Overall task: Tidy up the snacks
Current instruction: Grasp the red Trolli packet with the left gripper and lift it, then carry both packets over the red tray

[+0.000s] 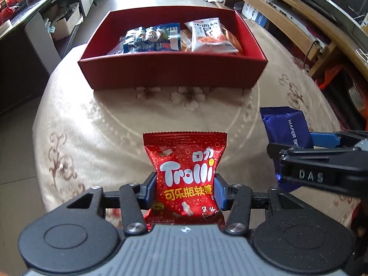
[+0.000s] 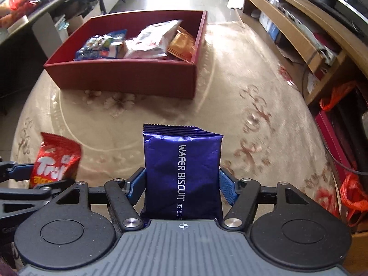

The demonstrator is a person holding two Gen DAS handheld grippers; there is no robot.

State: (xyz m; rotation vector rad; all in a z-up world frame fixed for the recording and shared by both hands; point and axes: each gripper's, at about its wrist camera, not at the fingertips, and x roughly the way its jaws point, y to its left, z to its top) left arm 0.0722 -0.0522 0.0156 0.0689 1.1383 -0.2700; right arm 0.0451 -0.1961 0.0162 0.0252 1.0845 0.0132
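Left gripper (image 1: 185, 192): clenched on a red Trolli gummy packet (image 1: 185, 174), which is held upright above the near edge of the table (image 1: 96, 124). Right gripper (image 2: 181, 187): clamped on a blue wafer biscuit packet (image 2: 181, 172), likewise carried upright over the near edge, just beside the left one. Red box (image 1: 174, 74): set toward the far edge of the floral-clothed table, well apart from both held packets. Within it are lain blue snack bags (image 1: 151, 38) at the left, a white-and-red bag (image 1: 210, 34) and orange packets (image 2: 182, 43) at the right.
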